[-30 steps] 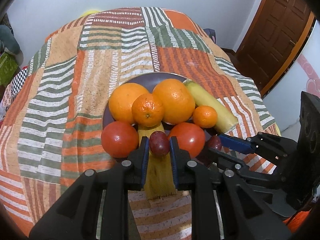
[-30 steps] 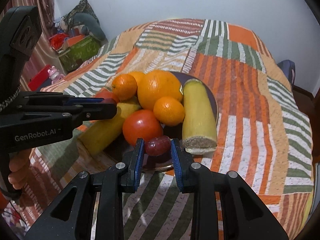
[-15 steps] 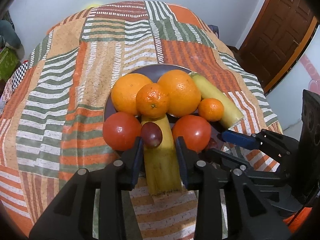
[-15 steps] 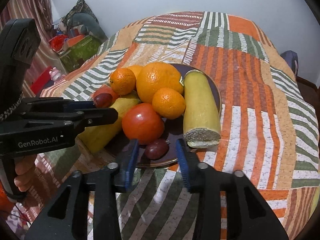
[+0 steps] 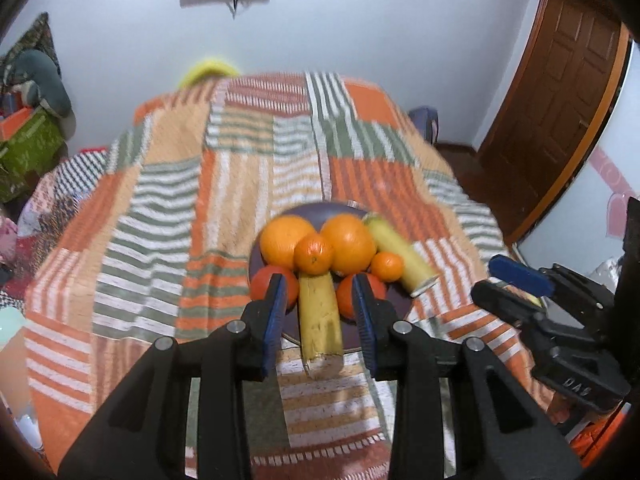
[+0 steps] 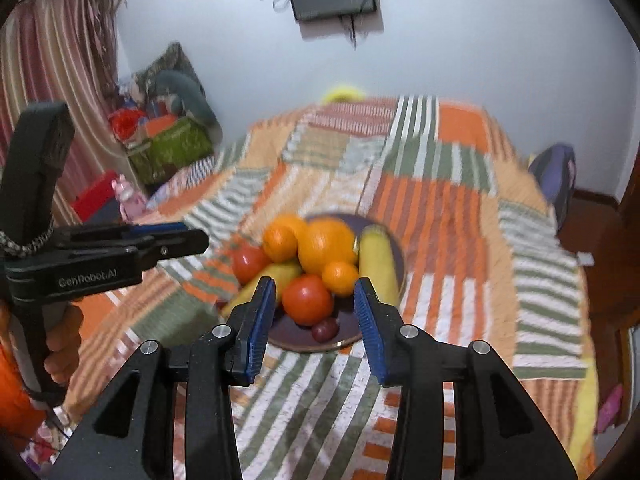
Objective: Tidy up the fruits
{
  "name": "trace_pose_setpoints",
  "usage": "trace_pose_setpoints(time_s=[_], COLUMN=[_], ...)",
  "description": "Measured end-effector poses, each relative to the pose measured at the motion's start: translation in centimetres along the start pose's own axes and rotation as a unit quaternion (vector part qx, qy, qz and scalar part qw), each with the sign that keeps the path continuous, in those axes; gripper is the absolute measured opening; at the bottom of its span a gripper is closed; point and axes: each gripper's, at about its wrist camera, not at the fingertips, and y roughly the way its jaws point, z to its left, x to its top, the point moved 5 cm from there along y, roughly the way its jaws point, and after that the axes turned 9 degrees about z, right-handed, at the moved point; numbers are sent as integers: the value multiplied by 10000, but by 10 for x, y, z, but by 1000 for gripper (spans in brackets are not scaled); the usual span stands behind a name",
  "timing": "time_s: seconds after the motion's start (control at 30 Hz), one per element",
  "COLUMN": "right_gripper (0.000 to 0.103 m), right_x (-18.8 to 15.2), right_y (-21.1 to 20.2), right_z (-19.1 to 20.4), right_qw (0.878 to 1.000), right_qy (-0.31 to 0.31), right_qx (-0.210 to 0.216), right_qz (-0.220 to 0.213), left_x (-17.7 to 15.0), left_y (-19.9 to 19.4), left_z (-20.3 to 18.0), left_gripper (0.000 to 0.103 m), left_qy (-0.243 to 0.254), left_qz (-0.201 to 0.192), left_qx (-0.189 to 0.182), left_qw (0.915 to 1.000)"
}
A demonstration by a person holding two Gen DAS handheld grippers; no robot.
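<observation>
**Both grippers are hanging empty above the near edge of the fruit plate**

The left gripper (image 5: 320, 316) is standing with its jaws parted and nothing between the pads. The right gripper (image 6: 315, 314) is in the same condition: jaws apart, pads bare.

The plate (image 6: 352, 220) is resting on the striped bedspread (image 5: 168, 208), ahead of and below both tools. It is carrying two large oranges (image 5: 347, 242), two small mandarins (image 5: 314, 255), two tomatoes (image 6: 307, 299), two cut bananas and at least one grape (image 6: 325, 329).

In the left wrist view, the near banana (image 5: 320, 320) is lying with its long axis pointing straight along the tool's line, cut end toward the camera and overhanging the plate rim. It is showing centred in the gap between the left jaws, though well below them.

In the right wrist view, the grape is lying at the plate's near rim, just in front of a tomato, centred below the right jaws. The far banana (image 6: 376, 264) is lying to the right of that line.

Judgement: each tool is lined up on its own side of the pile, so neither is needing to cross over.
</observation>
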Motion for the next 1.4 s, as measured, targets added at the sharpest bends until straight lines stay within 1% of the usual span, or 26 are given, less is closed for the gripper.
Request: trace_pose_setpoints(time_s=[0.2,0.23,0.27,0.3,0.33,0.43,0.53,0.6,0.7,0.8,0.9,0.97,1.03,1.07,1.1,1.13,1.2,1.27,1.37,1.4], right_gripper=[37,37,37,37,37,38,38,38,38,38,38,38,38,38,38,38,38,38,38,38], right_x=[11,11,11,10,9,5,1,-1,-6,-7,-10,-12,-15,-16,-17,-18,-19,-21,-22,-22], right_y=[-64,-70,-77,-80,-82,-81,-68,-61,-51,-37,-24,-16,-9,-5,-2,0,3,6,9,9], right_z=[18,22,26,29,32,36,33,31,26,17,9,4,-1,-3,-4,-5,-6,-6,-6,-6], right_qw=[9976,9971,9964,9961,9959,9962,9972,9978,9988,9994,9997,9998,9998,9998,9997,9997,9996,9996,9996,9996], right_qy=[-104,-134,-173,-199,-225,-273,-251,-228,-168,-77,16,60,104,126,138,149,169,195,220,220], right_qx=[-107,-139,-170,-178,-180,-200,-167,-164,-165,-178,-179,-176,-175,-171,-171,-173,-170,-143,-110,-100], right_qz=[-676,-736,-806,-839,-852,-808,-686,-593,-432,-296,-167,-91,-21,26,51,74,124,156,169,174], left_x=[-3,-5,-7,-9,-12,-20,-29,-34,-42,-49,-53,-54,-54,-53,-53,-54,-56,-57,-58,-57], left_y=[-77,-84,-88,-90,-87,-63,-28,1,35,67,96,108,114,114,114,114,112,111,108,106], left_z=[-12,-13,-13,-13,-11,-2,12,23,35,44,51,54,54,53,52,50,47,46,50,51], left_gripper=[33,34,38,40,40,40,40,39,36,30,28,28,28,27,21,21,21,21,21,20], left_qy=[82,104,129,139,146,125,78,58,60,140,156,176,182,189,214,265,412,467,384,356], left_qz=[-777,-812,-815,-783,-699,-282,213,578,961,1249,1490,1563,1553,1505,1497,1476,1392,1348,1355,1338], left_qx=[20,0,-5,1,17,94,126,211,228,292,327,364,256,190,146,102,189,195,122,163], left_qw=[9969,9966,9966,9968,9974,9995,9997,9981,9951,9916,9882,9869,9874,9882,9884,9886,9892,9896,9900,9902])
